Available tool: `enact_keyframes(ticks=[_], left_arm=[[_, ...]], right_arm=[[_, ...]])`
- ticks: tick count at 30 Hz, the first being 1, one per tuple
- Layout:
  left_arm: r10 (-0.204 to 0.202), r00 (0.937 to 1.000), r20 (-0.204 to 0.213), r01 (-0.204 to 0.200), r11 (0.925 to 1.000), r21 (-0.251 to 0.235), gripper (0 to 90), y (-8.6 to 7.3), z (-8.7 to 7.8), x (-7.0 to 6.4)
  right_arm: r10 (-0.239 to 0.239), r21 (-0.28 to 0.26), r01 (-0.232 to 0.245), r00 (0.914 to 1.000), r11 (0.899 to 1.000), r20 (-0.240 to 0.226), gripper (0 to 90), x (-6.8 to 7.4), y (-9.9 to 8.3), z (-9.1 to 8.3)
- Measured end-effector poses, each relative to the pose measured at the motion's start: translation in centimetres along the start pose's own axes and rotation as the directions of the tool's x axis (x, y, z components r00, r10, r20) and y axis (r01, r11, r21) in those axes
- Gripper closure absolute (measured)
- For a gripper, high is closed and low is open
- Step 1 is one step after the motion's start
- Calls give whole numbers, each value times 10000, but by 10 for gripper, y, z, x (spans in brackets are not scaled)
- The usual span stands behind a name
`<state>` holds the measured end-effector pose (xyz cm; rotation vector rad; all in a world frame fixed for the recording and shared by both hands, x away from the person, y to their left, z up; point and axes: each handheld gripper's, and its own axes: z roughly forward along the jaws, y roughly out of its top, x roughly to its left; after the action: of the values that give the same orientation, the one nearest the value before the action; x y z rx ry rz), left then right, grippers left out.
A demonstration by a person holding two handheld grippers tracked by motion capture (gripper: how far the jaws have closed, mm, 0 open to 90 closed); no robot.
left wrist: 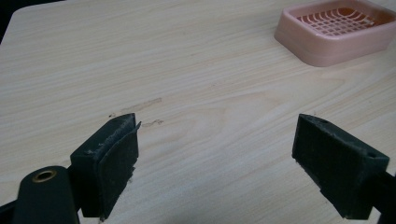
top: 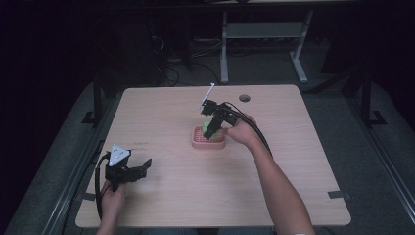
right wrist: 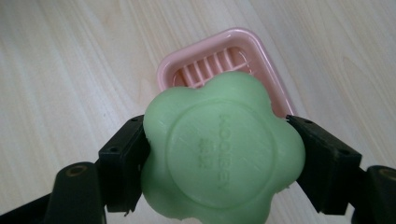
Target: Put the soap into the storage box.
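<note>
1. High view: a light wood-grain counter (top: pixel 186 196) stands in a dim room, with a pink soap dish (top: pixel 208 137) near its middle and a small round hole (top: pixel 244 98) near its far edge.
2. The right gripper (top: pixel 211 128) is held by the person's right hand (top: pixel 242 131) just over the dish, tilted down toward it, with something green (top: pixel 209 123) between its jaws. A black cable runs back along the forearm.
3. The left gripper (top: pixel 147 165) rests low near the counter's near-left corner, well apart from the dish, held by the left hand (top: pixel 112 200). Its grey three-cornered plate (top: pixel 119 154) faces up.
4. In the right gripper view, the green thing is a flower-shaped soap (right wrist: pixel 219 151) with a round raised centre and embossed lettering that is hard to read. The two black jaws are clamped on its opposite sides, pressing into the lobes.
5. The soap is held in the air above the soap dish (right wrist: pixel 219 60), whose pink rim and ribbed inner floor show behind and beyond it. The soap covers the near part of the dish; whether it touches the dish cannot be told.
6. In the left gripper view, the left gripper (left wrist: pixel 215 154) has its jaws spread wide apart, with nothing but bare counter (left wrist: pixel 140 56) between them. The pad on the left jaw looks frayed at its edge.
7. In that view, the soap dish (left wrist: pixel 336 30) sits at the upper right, well beyond the jaws; its slatted grid insert is visible. A faint scuff mark (left wrist: pixel 140 105) lies on the wood just ahead of the left jaw.
</note>
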<state>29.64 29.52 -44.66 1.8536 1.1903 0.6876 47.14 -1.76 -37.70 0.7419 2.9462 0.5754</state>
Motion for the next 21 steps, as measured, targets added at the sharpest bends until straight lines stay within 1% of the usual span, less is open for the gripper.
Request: enact_keyframes(ticks=[5, 12, 14, 21], left_arm=[[-17, 10000, -2, 17, 10000, -14, 142, 0, 0, 0], [-19, 10000, 3, 19, 10000, -15, 141, 0, 0, 1], [-46, 10000, 6, 46, 10000, -25, 142, 0, 1, 0], [-54, 10000, 18, 54, 10000, -28, 142, 0, 1, 0]], right_arm=[[83, 155, -84, 10000, 9998, 26, 255, -2, 7, 10], [286, 312, -288, 9996, 9991, 47, 255, -9, 8, 19], [382, 333, -381, 9993, 9987, -21, 255, -11, 8, 21], [551, 379, -553, 9985, 9977, 61, 255, -13, 9, 28]])
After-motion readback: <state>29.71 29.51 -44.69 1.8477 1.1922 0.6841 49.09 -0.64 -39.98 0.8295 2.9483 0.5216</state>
